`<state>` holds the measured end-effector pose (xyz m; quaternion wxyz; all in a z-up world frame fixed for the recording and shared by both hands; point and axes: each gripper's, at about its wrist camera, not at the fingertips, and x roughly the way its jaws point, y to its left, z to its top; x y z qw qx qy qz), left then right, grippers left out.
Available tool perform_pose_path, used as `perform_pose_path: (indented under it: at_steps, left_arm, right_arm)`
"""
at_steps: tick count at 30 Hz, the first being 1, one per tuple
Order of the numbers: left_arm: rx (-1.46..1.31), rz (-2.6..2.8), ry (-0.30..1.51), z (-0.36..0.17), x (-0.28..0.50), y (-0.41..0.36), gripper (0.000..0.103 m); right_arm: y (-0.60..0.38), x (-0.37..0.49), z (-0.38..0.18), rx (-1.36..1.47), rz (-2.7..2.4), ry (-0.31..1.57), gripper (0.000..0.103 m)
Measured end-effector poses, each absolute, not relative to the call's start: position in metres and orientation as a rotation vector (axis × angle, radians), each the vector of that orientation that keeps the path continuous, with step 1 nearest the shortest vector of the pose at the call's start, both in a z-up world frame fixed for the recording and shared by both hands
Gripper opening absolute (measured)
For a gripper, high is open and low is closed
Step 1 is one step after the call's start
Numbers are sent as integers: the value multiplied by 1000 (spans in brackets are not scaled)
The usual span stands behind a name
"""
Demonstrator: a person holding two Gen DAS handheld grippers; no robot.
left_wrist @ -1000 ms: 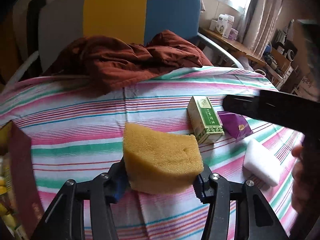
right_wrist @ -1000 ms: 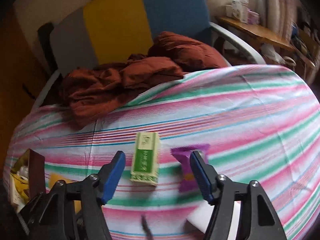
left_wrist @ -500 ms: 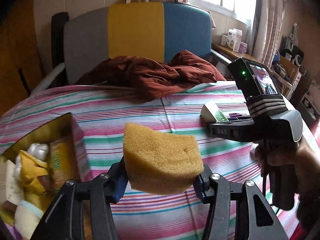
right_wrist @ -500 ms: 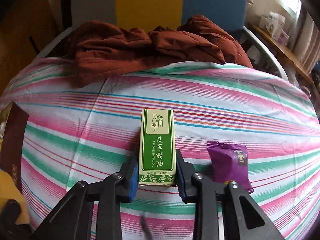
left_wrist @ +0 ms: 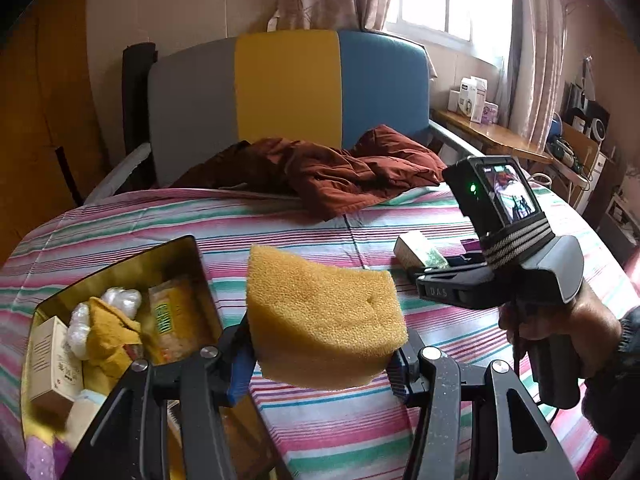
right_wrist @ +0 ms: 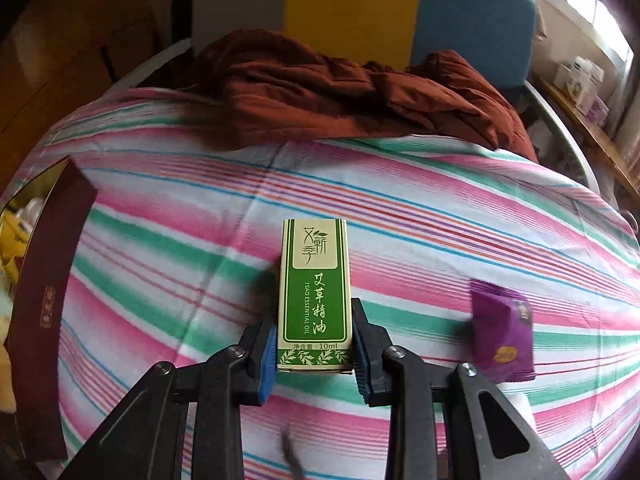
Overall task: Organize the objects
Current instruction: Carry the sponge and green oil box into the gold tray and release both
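The open box (left_wrist: 120,272), gold inside and dark red outside, sits on the striped bedsheet (left_wrist: 320,220) at your left. In it you have a cream carton (left_wrist: 52,356) against the near-left wall, a yellow cloth or wrapper (left_wrist: 112,332) with clear plastic bundles (left_wrist: 120,298) just behind it, and a yellow packet (left_wrist: 168,312) leaning at the box's right wall. The lower corner of the box is cut off by the frame edge and your gripper, so what lies there is hard to make out; something pale purple shows at the very bottom left, too blurred to name.

Your left gripper (left_wrist: 320,364) is clamped on the yellow sponge (left_wrist: 324,320), lifted clear of the sheet just right of the box. Your right gripper (right_wrist: 314,354) has its blue pads pressed narrow on the green essential-oil carton (right_wrist: 315,292), well to the right of the box; whether that carton is touching the sheet you cannot tell. The purple sachet (right_wrist: 502,328) lies further right again, flat on the sheet. Beyond it, a white block (right_wrist: 520,402) is mostly hidden behind your right gripper's finger. A rust-brown quilt (left_wrist: 320,172) is heaped behind the box toward the headboard.
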<state>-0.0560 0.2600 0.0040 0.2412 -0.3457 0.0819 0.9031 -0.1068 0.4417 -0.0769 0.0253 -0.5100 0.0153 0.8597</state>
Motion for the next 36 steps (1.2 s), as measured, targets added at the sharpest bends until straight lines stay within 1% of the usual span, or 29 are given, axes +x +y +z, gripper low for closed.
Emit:
perform_pose_path:
  at_steps: [23,30,36]
  left_arm:
    - [-935,2538,212,14,-37,211,55]
    - [-947,2537,185,14,-34,198,55]
    - [-959,2539,161,14,-33,184,55]
  right_arm:
    - [407,-104,-77,-1570,2680,-148,30]
    - [380,-94,-76,-1575,2700,-234,30]
    - [376,-91,-77,-1578,2678,-257,30]
